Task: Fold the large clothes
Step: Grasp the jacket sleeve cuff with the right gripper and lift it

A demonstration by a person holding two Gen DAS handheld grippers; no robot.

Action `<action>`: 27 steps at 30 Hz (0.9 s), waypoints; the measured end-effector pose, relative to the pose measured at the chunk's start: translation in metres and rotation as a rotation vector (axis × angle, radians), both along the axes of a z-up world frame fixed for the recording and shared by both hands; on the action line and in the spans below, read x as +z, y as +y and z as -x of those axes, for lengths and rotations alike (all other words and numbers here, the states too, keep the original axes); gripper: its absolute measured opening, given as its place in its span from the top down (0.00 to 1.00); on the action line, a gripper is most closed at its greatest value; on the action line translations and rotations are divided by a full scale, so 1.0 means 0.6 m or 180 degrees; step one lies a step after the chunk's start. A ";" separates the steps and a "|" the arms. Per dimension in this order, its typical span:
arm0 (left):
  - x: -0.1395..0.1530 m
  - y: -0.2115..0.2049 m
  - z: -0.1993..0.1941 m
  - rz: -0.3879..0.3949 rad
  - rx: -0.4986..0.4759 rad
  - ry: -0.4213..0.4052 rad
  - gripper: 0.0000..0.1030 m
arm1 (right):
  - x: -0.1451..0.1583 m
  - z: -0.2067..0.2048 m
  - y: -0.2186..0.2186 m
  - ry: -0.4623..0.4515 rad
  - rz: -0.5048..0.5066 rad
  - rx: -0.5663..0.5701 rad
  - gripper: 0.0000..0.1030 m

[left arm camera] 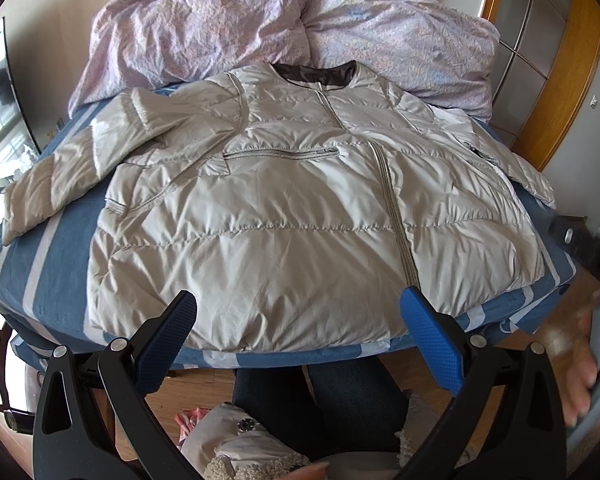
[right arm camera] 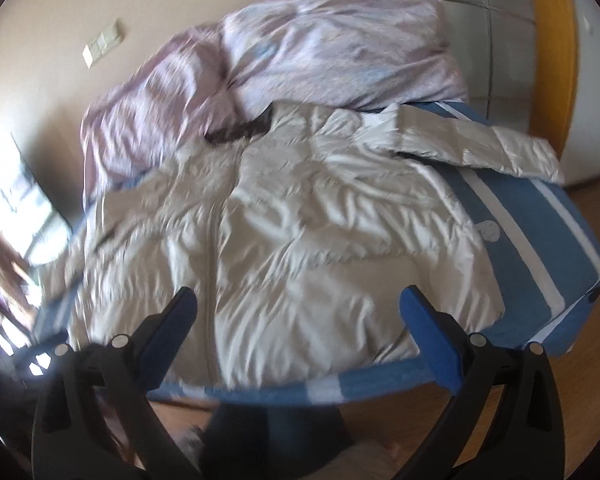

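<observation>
A beige quilted down jacket (left arm camera: 284,208) lies face up and spread flat on the bed, collar at the far side, hem toward me. Its left sleeve (left arm camera: 56,176) stretches out to the left and its right sleeve (right arm camera: 484,148) out to the right. My left gripper (left arm camera: 298,300) is open and empty, held above the jacket's hem. My right gripper (right arm camera: 298,300) is open and empty, also above the hem; its view is blurred. The jacket (right arm camera: 284,236) fills the middle of the right wrist view.
The bed has a blue sheet with white stripes (left arm camera: 56,280). A crumpled pink duvet (left arm camera: 284,20) is piled at the far end. A wooden door frame (left arm camera: 568,84) stands at the right. The wooden floor (right arm camera: 588,384) and my legs (left arm camera: 340,396) are below.
</observation>
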State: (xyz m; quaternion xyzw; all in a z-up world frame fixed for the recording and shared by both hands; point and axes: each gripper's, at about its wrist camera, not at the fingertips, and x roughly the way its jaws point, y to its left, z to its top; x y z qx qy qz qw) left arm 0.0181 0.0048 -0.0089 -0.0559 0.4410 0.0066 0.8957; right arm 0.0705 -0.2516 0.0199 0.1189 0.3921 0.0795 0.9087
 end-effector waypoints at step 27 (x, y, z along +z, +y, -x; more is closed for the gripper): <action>-0.011 0.054 -0.163 0.0290 -0.0238 -0.0086 0.01 | -0.187 -0.307 -0.462 0.0710 -0.2198 -0.2392 0.40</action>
